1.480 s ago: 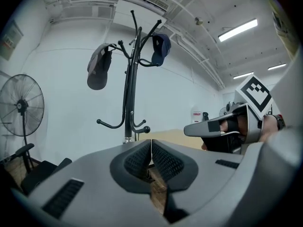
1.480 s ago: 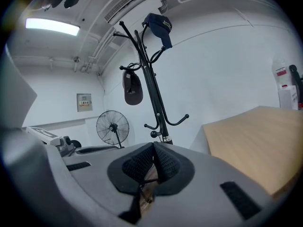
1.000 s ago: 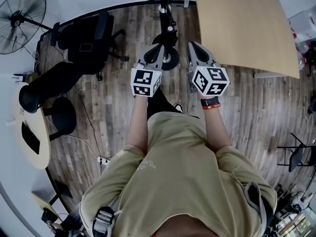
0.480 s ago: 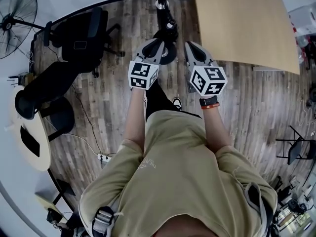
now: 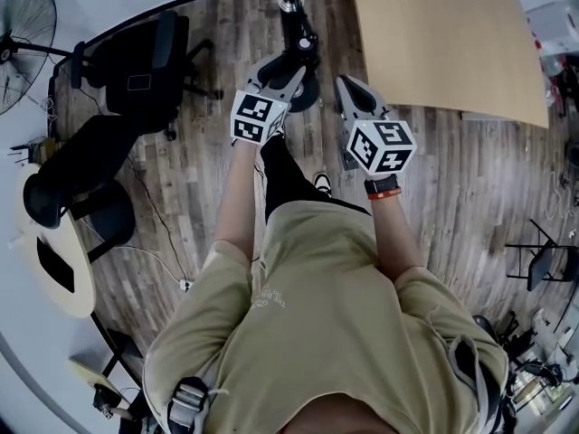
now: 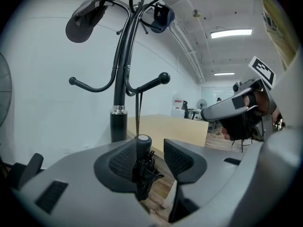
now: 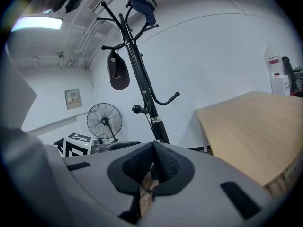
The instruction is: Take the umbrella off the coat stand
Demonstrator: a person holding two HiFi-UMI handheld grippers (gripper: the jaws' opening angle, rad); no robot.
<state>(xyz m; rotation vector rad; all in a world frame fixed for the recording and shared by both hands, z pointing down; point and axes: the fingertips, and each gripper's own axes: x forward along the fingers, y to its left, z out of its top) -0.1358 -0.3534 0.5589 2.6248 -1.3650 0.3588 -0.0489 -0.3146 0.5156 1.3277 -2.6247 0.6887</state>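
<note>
Folded black umbrella (image 6: 143, 162) upright beside coat stand (image 6: 119, 122)

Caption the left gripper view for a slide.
Jaws opening, the left gripper brackets the folded black umbrella hanging by its strap from the coat stand.

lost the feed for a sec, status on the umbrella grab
Left gripper opening, umbrella between its jaws, not clamped. Right gripper shut, empty. Umbrella hangs by its strap from the coat stand. Nothing in the way.
</note>
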